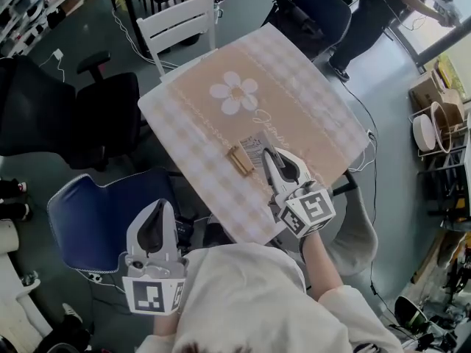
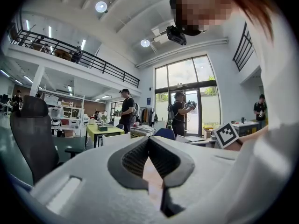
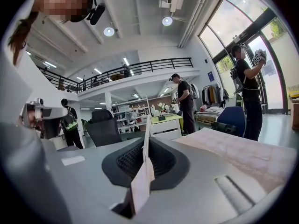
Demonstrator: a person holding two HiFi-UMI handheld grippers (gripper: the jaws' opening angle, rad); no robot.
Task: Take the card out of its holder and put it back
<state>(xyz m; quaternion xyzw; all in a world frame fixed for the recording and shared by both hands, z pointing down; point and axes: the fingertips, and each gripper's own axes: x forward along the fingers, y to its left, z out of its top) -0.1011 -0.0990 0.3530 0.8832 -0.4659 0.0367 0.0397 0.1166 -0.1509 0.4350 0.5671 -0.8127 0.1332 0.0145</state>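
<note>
Card [image 3: 142,181] sits edge-on, clenched in right gripper [image 3: 146,143] jaws, so it looks clear of the holder [image 1: 239,160], which stands on the bench [image 1: 309,109] just beside my tips. Removal looks done; reinsertion is left. Left gripper [image 2: 149,141] jaws are closed on nothing, off the bench. Only the head view shows the holder; only the right gripper view shows the grip.

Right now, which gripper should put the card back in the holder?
Right. The right gripper is shut on the card and hangs over the table, right beside the holder. The left gripper is shut, empty, and down off the table's near edge.
</note>
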